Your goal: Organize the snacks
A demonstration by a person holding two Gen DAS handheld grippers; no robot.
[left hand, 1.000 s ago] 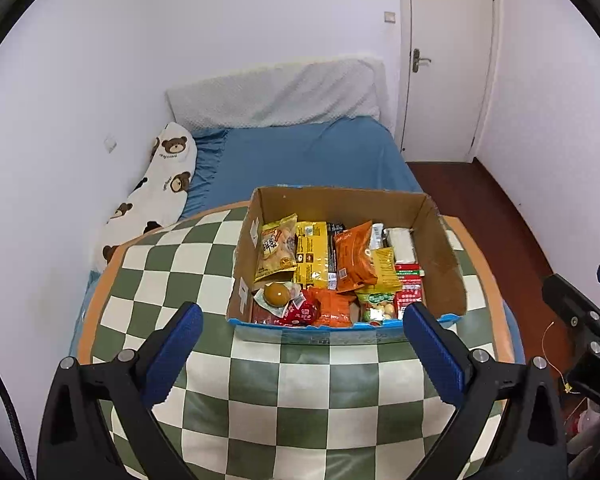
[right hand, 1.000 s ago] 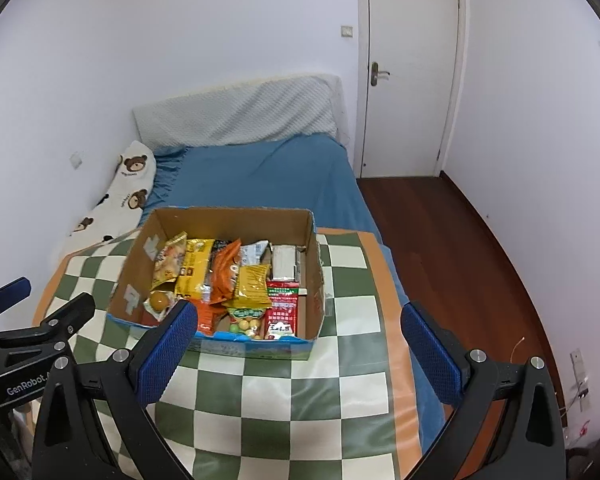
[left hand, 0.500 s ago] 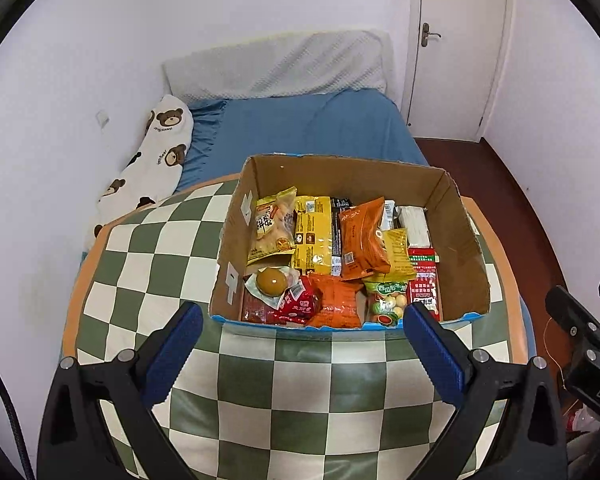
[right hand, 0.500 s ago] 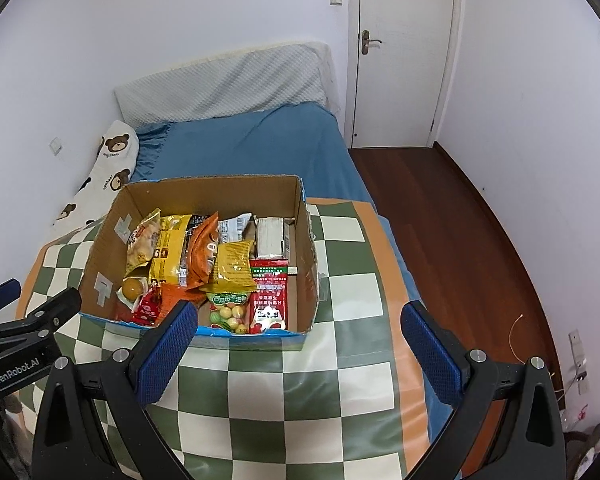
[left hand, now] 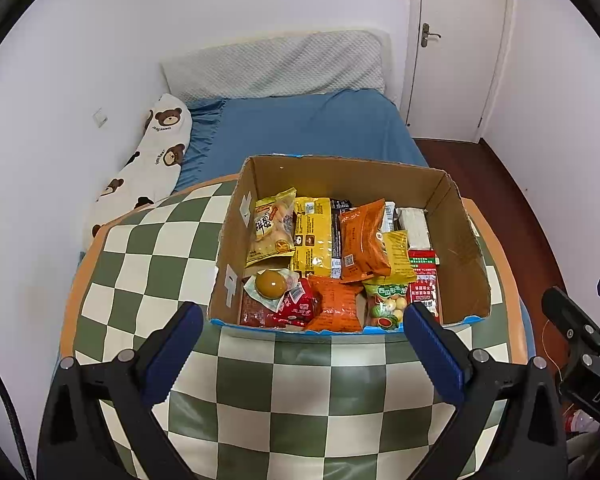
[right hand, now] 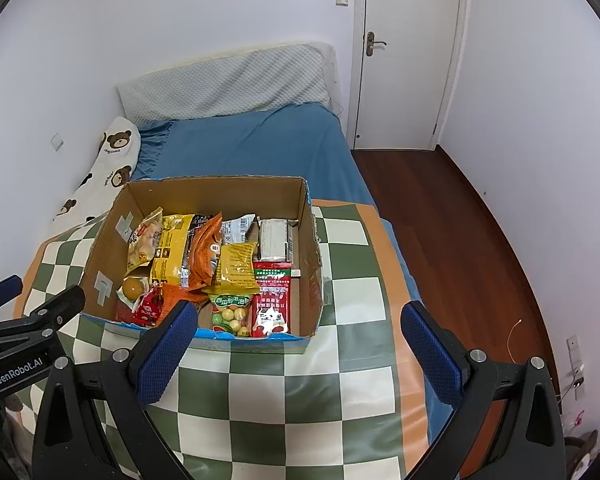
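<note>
Cardboard box (left hand: pixel 460 240) packed with snacks sits on the checkered table (left hand: pixel 300 392), straight ahead of the left gripper (left hand: pixel 302 344), whose jaws stand wide apart and empty just short of the box's near wall. The right gripper (right hand: pixel 300 344) hovers likewise, jaws spread and empty, the box ahead and slightly left, its orange packet (right hand: pixel 206 256) between yellow ones.

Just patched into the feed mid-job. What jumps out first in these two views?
The open cardboard box packed with bright snack packets dominates, sitting on the green-and-white checkered table with a blue bed behind it. Inside, an orange packet lies mid-box and a yellow one to its left. Both the left tongs and right tongs hover open and empty, short of the box.
</note>
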